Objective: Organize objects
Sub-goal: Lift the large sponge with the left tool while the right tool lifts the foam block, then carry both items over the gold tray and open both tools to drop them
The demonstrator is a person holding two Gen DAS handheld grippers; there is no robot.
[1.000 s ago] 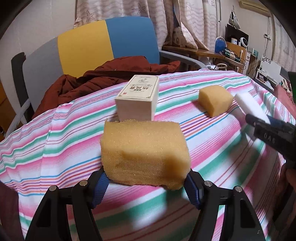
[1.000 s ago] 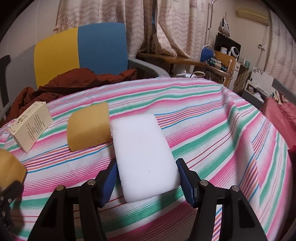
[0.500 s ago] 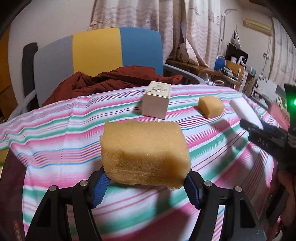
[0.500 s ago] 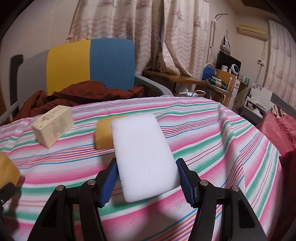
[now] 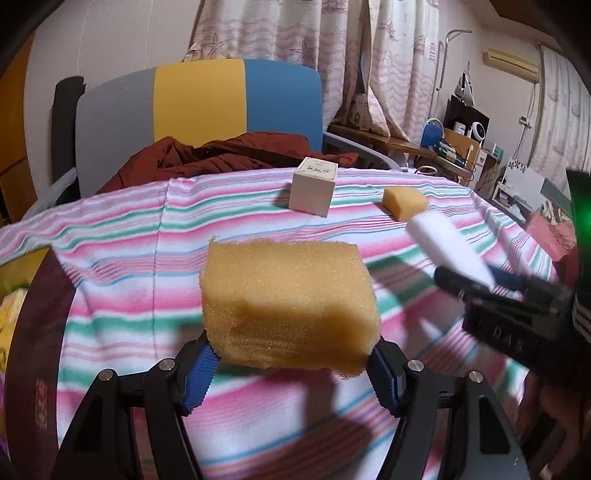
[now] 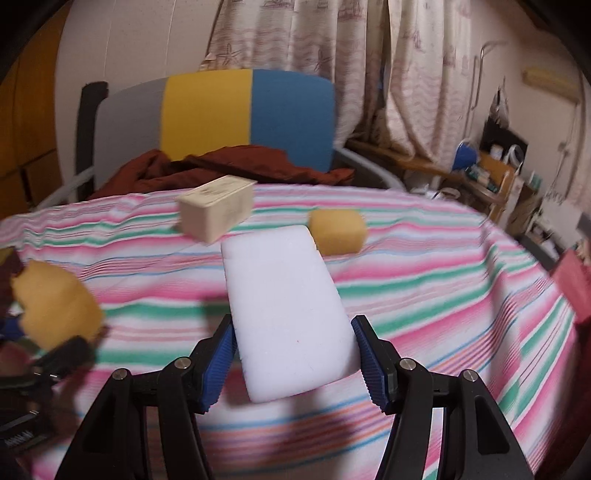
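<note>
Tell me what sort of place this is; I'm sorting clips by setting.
Most likely a lived-in home room, not a lab: patterned curtains at the back, a red-brown jacket thrown on a chair, and a striped cloth covering the work surface.

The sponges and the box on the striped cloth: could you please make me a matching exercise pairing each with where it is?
Things:
1. large yellow sponge
2. white sponge
3. small yellow sponge
4. cardboard box

Places:
A. lying on the striped cloth, to the right of the box
B. held in the right gripper
C. standing on the cloth in front of the red jacket
D. held in the left gripper

Pairs: 1-D, 2-B, 3-A, 4-C
</note>
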